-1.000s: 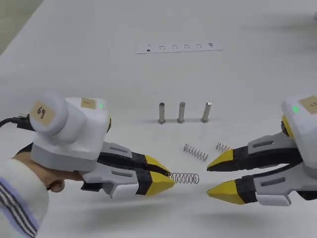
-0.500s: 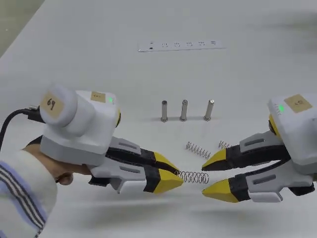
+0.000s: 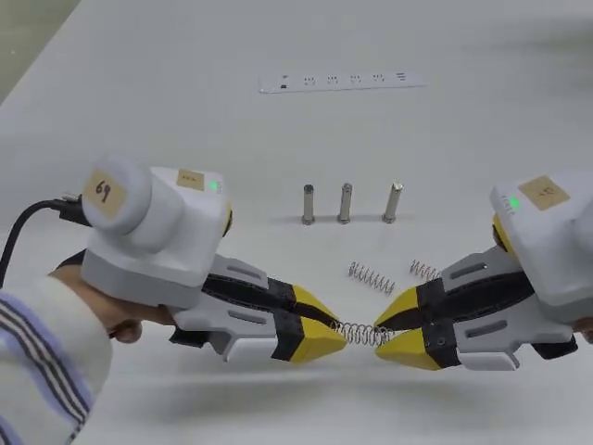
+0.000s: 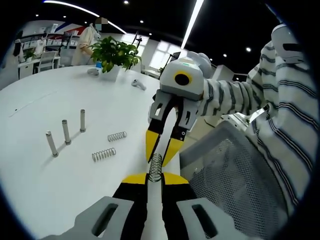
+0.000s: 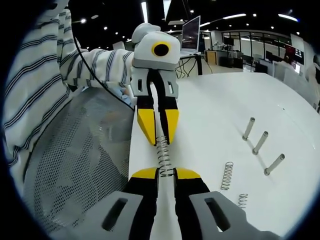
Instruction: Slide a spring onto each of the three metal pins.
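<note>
Nearest me, my left gripper is pinched tight on one end of the small silver coil spring, hand level, jaws aimed right. My right gripper meets it tip to tip, jaws narrowed onto the other end. The spring bridges the two, long axis left to right. Just beyond, two loose coil springs lie flat on the white table. Further back, three short metal pins stand upright in a row, and farthest off lies a white power strip
</note>
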`<state>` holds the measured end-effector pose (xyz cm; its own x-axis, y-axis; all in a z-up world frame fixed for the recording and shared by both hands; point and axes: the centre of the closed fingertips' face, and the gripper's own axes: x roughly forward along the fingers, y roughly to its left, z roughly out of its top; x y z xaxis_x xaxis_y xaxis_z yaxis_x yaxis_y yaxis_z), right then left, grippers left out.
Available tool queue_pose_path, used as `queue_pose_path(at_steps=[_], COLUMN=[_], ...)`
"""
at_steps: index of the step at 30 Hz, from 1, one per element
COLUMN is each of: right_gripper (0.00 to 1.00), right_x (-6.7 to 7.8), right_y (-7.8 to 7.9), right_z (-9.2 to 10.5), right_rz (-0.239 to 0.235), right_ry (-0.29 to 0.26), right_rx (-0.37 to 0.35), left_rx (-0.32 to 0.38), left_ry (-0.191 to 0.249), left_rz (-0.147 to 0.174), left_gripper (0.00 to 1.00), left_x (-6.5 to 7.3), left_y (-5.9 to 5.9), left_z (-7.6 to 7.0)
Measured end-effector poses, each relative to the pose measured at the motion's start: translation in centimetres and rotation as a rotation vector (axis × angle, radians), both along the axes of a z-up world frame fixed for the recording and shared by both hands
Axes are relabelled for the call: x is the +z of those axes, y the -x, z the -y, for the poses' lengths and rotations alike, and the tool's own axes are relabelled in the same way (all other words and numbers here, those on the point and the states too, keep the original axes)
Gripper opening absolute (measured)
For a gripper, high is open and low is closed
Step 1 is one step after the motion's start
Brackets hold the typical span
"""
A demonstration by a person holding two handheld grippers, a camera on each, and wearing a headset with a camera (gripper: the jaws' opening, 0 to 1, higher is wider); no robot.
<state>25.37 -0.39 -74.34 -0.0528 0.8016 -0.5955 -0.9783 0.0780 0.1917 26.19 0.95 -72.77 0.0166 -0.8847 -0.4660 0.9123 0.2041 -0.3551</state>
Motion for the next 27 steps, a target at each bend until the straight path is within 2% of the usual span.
queue_pose_path(at_steps=[3,4,5,8,12,14,20,23,27], right_gripper=[0.09,0.09,0.09,0.09,0.09,0.09,0.08,0.08,0.08], right_x=[-0.1,-0.2,-0.3,-0.4,-0.5,-0.5,-0.8,-0.9,-1.0], right_y=[0.0,0.0,0.0,-0.1,0.0,0.0,0.1,0.3,0.5], right_z=[0.0,0.0,0.0,0.1,0.2,0.3,0.4,0.5,0.4], right_rz=[0.001,-0.007,-0.037,-0.045,-0.05,-0.071,-0.058,-0.088,-0.087], right_ry=[0.007,0.009,0.014,0.022,0.036,0.047,0.079,0.101,0.118], right_rx=[0.005,-0.001,-0.015,-0.02,-0.009,-0.016,0.014,0.024,0.042], left_rx=[-0.003,-0.002,-0.002,0.001,-0.004,-0.002,0.0,-0.011,-0.021], left_ry=[-0.004,-0.006,-0.006,-0.014,-0.013,-0.009,-0.011,-0.016,-0.025], left_rz=[0.0,0.0,-0.001,-0.01,-0.006,-0.007,-0.007,-0.009,-0.006], left_gripper=[0.02,0.02,0.02,0.02,0.02,0.02,0.02,0.02,0.02], left_x=[-0.1,-0.2,-0.2,-0.4,-0.5,-0.6,-0.9,-1.0,-1.2], left_y=[0.0,0.0,0.0,-0.1,0.0,0.0,-0.1,0.1,0.3], left_z=[0.0,-0.1,-0.1,0.0,0.2,0.2,0.3,0.3,0.2])
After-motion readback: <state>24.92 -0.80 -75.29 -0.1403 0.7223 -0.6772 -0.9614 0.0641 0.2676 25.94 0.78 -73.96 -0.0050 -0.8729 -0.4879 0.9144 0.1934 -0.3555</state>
